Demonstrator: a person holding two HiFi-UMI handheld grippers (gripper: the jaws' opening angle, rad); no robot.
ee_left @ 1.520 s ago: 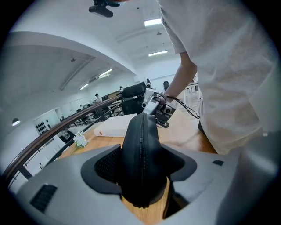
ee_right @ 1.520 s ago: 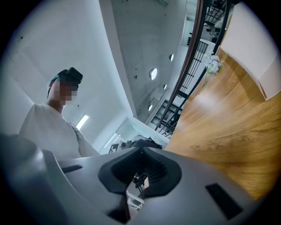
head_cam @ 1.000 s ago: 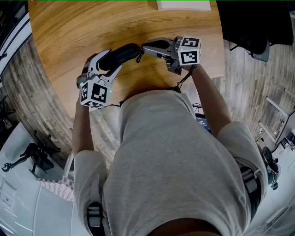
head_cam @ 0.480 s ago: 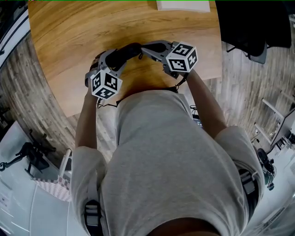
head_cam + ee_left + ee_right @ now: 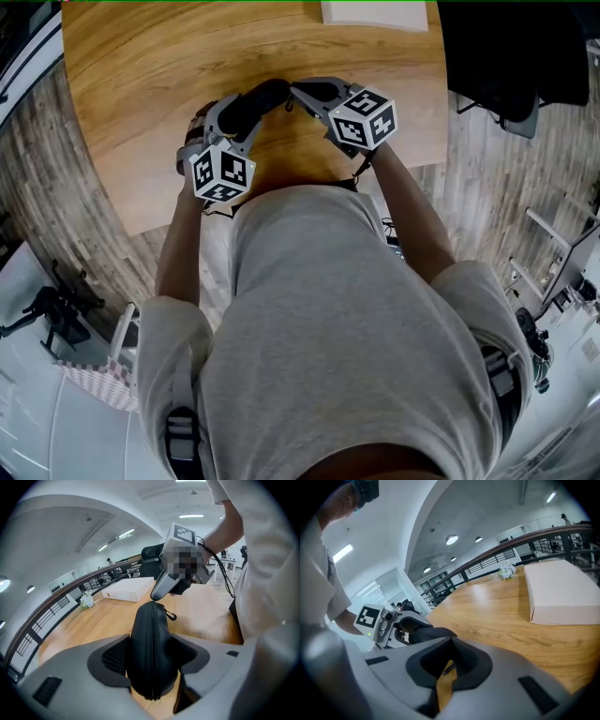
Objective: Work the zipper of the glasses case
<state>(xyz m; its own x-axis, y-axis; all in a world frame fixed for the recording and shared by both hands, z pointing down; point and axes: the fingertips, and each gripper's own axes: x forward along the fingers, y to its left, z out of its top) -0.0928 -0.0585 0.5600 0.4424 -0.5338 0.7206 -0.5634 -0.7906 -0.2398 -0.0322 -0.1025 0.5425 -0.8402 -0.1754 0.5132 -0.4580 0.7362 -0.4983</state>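
The black glasses case point(image 5: 255, 103) is held above the wooden table point(image 5: 131, 75). My left gripper point(image 5: 234, 114) is shut on its sides; in the left gripper view the case point(image 5: 151, 653) fills the gap between the jaws, zipper line facing up. My right gripper point(image 5: 293, 94) is shut with its tip point(image 5: 157, 591) at the case's far end, where the zipper line ends. A small dark tab, the zipper pull point(image 5: 449, 667), shows pinched between its pads. Beside that end hangs a small hook point(image 5: 171, 616).
A flat white box point(image 5: 375, 11) lies at the table's far edge, also in the right gripper view point(image 5: 562, 597). A little bunch of flowers point(image 5: 86, 601) stands farther back. The person's torso point(image 5: 347, 337) covers the table's near edge.
Both grippers and the case have shifted slightly away from the body. The left marker cube moved right, and the right gripper rolled with its cube drawing left. Both grips are unchanged.
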